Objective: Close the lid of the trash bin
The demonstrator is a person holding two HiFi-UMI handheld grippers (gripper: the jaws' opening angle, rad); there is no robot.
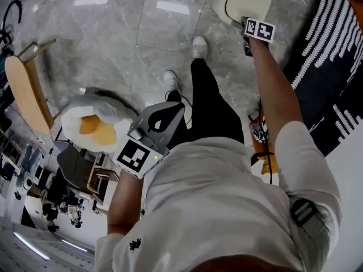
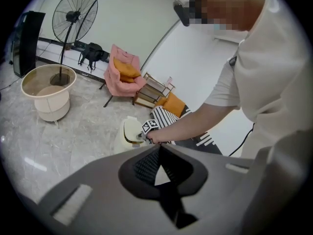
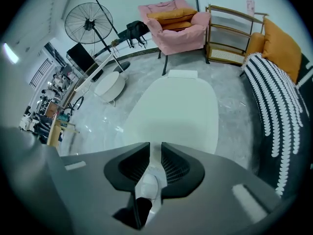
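Observation:
The cream trash bin [image 1: 244,1] stands on the marble floor at the top of the head view. Its white lid [image 3: 176,111] fills the middle of the right gripper view, with the hinge at the far end. My right gripper [image 3: 155,143] is shut on the lid's near edge, which shows white between the jaws. In the head view the right gripper [image 1: 249,24] sits at the bin's front rim, arm stretched out. The frames do not show whether the lid is fully down. My left gripper [image 1: 173,109] hangs shut and empty near my legs, far from the trash bin [image 2: 128,131].
A black-and-white striped rug [image 3: 274,106] lies right of the bin. Beyond it stand a pink armchair [image 3: 176,23], a wooden shelf [image 3: 230,33] and a standing fan [image 3: 89,23]. A round white tub [image 2: 49,89] is on the floor. My shoes [image 1: 198,47] are just before the bin.

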